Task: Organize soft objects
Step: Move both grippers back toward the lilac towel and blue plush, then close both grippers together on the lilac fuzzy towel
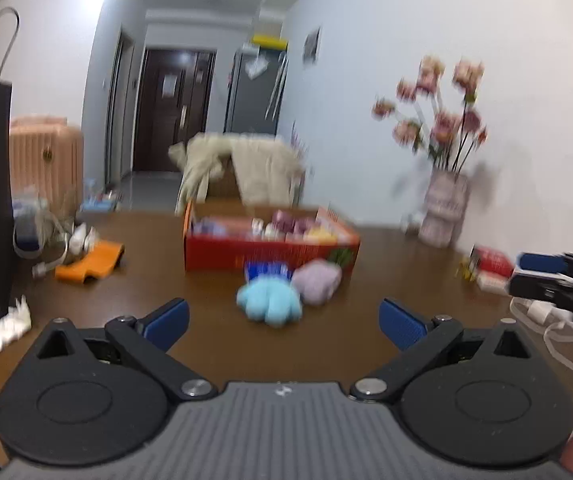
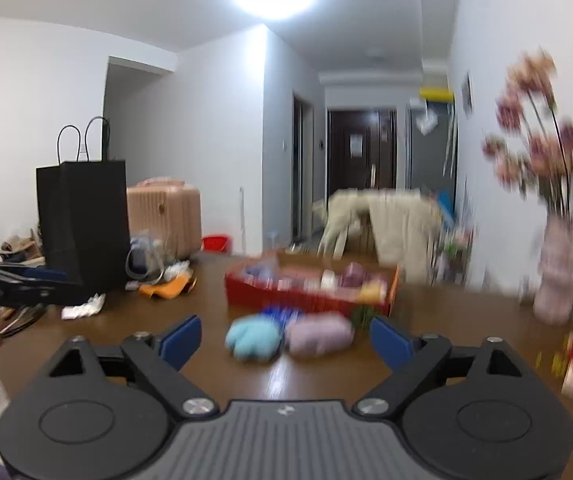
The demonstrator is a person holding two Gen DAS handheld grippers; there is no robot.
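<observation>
A light blue plush toy and a lilac plush toy lie on the brown table, just in front of a red box that holds several soft items. A small blue striped item lies between them and the box. My left gripper is open and empty, short of the blue plush. My right gripper is open and empty, short of both plush toys. The right gripper also shows at the left wrist view's right edge, jaws close together.
A black paper bag stands at the table's left. An orange cloth, crumpled white paper and cables lie near it. A vase of pink flowers stands by the right wall, with red packets and a white cable nearby.
</observation>
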